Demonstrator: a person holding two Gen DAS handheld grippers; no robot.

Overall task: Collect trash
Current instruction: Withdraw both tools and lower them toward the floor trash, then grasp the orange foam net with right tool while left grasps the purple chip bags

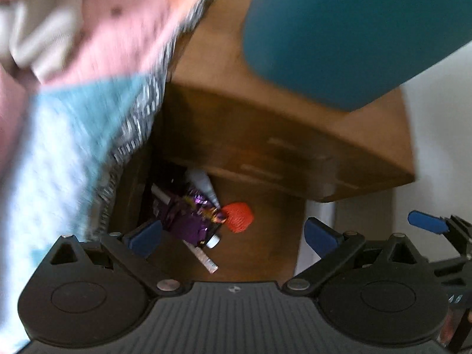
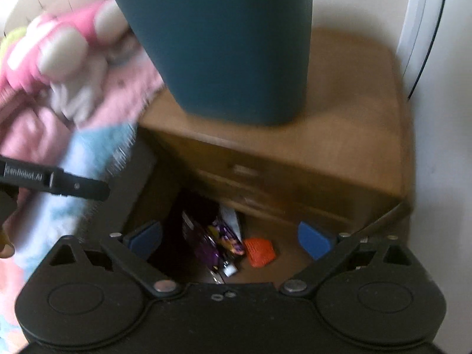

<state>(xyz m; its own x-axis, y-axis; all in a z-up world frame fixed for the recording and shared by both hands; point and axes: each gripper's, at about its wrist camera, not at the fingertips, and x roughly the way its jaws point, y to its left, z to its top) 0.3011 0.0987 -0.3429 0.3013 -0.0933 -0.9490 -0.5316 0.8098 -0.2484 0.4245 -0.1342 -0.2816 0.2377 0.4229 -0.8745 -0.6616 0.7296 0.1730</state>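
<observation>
Both our tools stand wide apart and empty: left gripper (image 1: 233,233), right gripper (image 2: 230,237). Below them, on the brown wooden floor (image 1: 265,250) at the foot of the wooden bedside cabinet (image 1: 265,147), lies the trash: a crinkled purple foil wrapper (image 1: 188,218), an orange mesh scrap (image 1: 239,216) and a small white tube (image 1: 203,184). We judge all of it light, soft and slippery; pinch the wrapper across its bunched middle. Both point steeply down, side by side, beneath the tall teal bin (image 2: 218,44)

Both views steeply down, shared litter (image 1: 194,215)
</observation>
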